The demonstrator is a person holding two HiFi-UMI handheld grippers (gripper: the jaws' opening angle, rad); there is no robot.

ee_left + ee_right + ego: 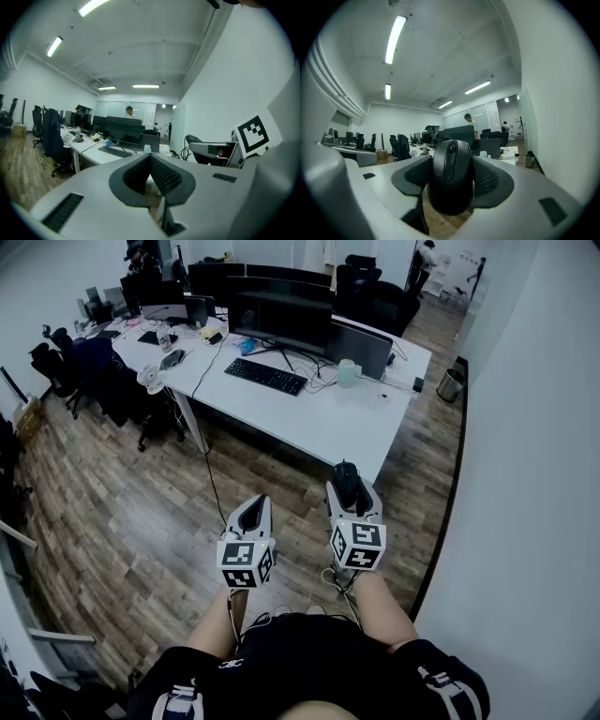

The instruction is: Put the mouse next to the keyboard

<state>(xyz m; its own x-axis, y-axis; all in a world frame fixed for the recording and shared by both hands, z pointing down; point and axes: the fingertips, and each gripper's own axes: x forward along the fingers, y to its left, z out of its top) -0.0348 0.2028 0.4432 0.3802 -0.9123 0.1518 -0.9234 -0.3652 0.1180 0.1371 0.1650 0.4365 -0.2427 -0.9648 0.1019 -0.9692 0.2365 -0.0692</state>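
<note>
A black computer mouse [451, 176] sits upright between the pads of my right gripper [451, 180], which is shut on it; the head view shows the mouse [347, 482] held above the wood floor, short of the desk's near corner. My left gripper [251, 512] hangs beside it to the left, shut with nothing in it, its two pads touching [150, 176]. The black keyboard [265, 376] lies on the white desk [328, 423] in front of the monitors, well ahead of both grippers, and appears small in the left gripper view [115, 151].
Dark monitors [281, 320] stand behind the keyboard, with a pale green cup [348, 372] and cables to its right. Office chairs [84, 371] stand at the left, a bin [451, 383] by the right wall. A person [129, 111] stands behind the monitors.
</note>
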